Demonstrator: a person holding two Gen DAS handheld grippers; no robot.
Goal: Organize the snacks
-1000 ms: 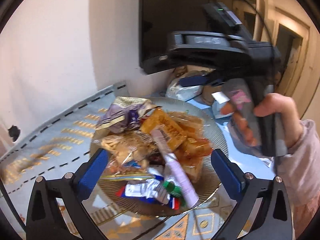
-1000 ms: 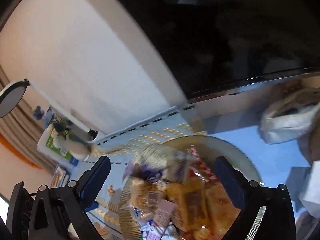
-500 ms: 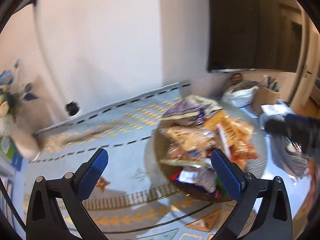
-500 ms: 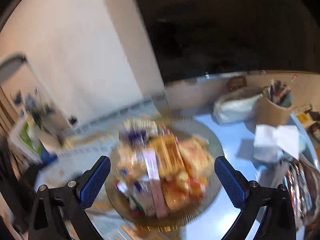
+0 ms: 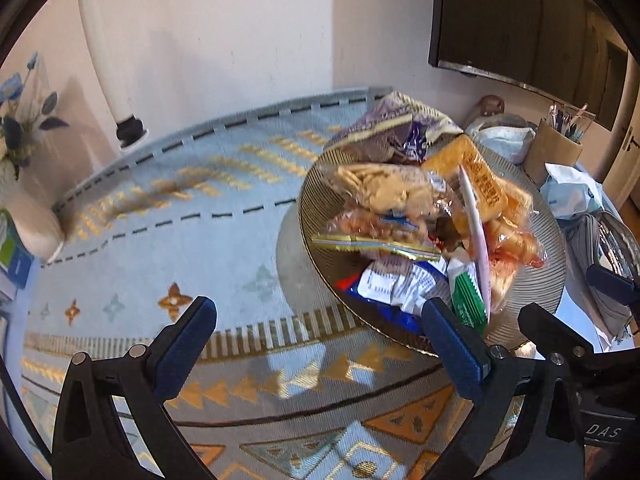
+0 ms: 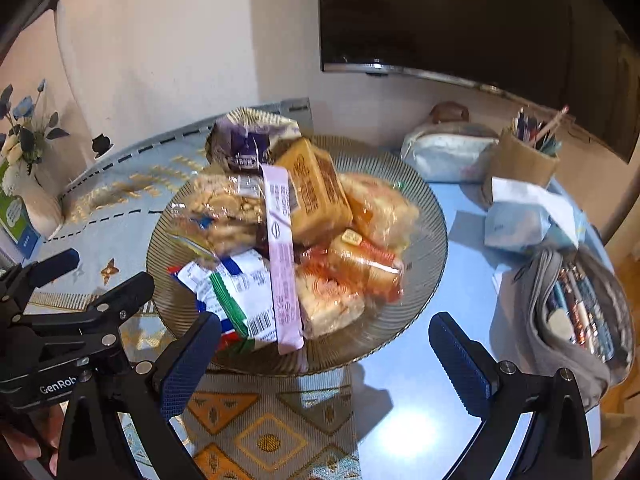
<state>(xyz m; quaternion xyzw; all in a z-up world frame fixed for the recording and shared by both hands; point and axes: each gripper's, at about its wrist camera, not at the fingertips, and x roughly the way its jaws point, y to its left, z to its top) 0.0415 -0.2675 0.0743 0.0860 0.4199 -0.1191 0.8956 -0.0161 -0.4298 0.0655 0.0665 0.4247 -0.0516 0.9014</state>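
A ribbed glass bowl holds a heap of snack packets: a purple bag, an orange pack, a long pink packet and a blue-white packet. The bowl also shows at the right of the left wrist view. My left gripper is open and empty, over the patterned cloth to the bowl's left. My right gripper is open and empty, just in front of the bowl. The left gripper also shows at the left of the right wrist view.
A blue patterned cloth covers the table. A flower vase stands at far left. A white pouch, a pen holder, tissues and a grey pencil case lie right. A dark screen hangs behind.
Both grippers have pulled back and lowered from the bowl. The left one has swung left over the cloth; the right one now faces the bowl squarely. Both stay open.
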